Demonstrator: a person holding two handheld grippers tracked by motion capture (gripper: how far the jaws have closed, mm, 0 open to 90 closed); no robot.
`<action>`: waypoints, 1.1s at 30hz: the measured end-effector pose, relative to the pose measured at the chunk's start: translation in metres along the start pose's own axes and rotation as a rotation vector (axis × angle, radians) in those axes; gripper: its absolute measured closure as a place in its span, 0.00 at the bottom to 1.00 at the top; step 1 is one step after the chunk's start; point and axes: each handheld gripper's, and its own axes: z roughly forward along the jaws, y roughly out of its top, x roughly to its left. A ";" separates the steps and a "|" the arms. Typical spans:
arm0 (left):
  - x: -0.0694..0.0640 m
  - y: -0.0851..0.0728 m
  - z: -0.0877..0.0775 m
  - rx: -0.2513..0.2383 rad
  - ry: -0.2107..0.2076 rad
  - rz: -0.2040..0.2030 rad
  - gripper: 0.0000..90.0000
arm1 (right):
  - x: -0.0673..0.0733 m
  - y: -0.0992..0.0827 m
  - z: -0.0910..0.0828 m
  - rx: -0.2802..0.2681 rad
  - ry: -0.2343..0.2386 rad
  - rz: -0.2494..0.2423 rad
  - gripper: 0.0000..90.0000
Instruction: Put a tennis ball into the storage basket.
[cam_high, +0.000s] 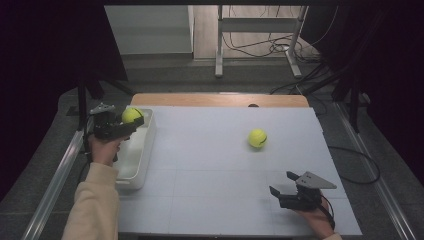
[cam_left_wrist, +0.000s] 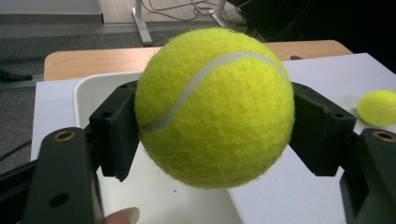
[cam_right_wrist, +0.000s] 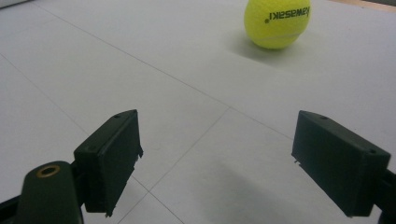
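One tennis ball (cam_left_wrist: 215, 107), seam slanting up-right, clamped in left tool (cam_left_wrist: 215, 135); right tool (cam_right_wrist: 233, 158) gapes empty.

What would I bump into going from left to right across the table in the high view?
Left gripper squeezing a fuzzy yellow-green tennis ball over the white plastic bin → second yellow-green tennis ball lying on the white table → open right gripper.
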 end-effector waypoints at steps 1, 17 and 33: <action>0.000 0.000 0.000 0.000 0.000 0.000 0.29 | 0.000 0.000 0.000 0.000 0.000 0.000 0.18; 0.009 0.002 0.021 0.087 0.049 -0.012 0.29 | 0.000 0.000 0.000 0.000 0.003 0.003 0.18; 0.014 0.004 0.037 0.163 0.088 0.009 0.29 | 0.000 0.000 0.000 0.002 0.002 0.001 0.18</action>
